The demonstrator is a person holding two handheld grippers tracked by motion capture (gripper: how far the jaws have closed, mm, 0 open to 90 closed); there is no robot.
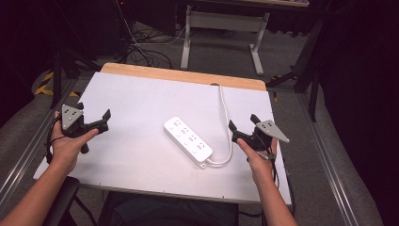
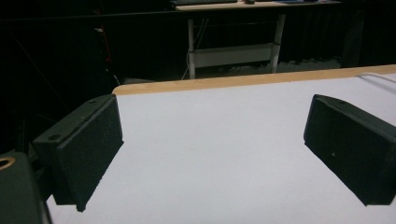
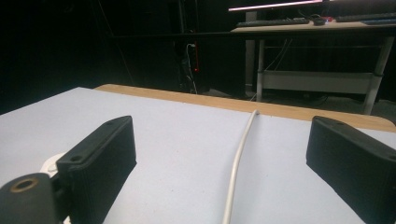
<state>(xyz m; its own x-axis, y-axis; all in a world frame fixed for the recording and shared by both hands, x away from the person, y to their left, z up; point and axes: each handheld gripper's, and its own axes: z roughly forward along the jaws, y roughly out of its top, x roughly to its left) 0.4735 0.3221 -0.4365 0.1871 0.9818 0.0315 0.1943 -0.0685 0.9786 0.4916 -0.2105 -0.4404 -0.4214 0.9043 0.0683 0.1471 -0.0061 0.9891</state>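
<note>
High view: both grippers, left point(image 1: 92, 117) and right point(image 1: 243, 126), gape empty either side of the power strip point(image 1: 188, 140); nothing grasped yet, everything left.

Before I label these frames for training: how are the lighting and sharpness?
High view: table evenly lit, surroundings dark, power strip slightly soft. Left gripper view: sharp pads, black backdrop. Right gripper view: cable blurs close to the lens.

Left gripper point(image 1: 92, 114) jaws spread, right gripper point(image 1: 242, 122) jaws spread, forearms angled inward
</note>
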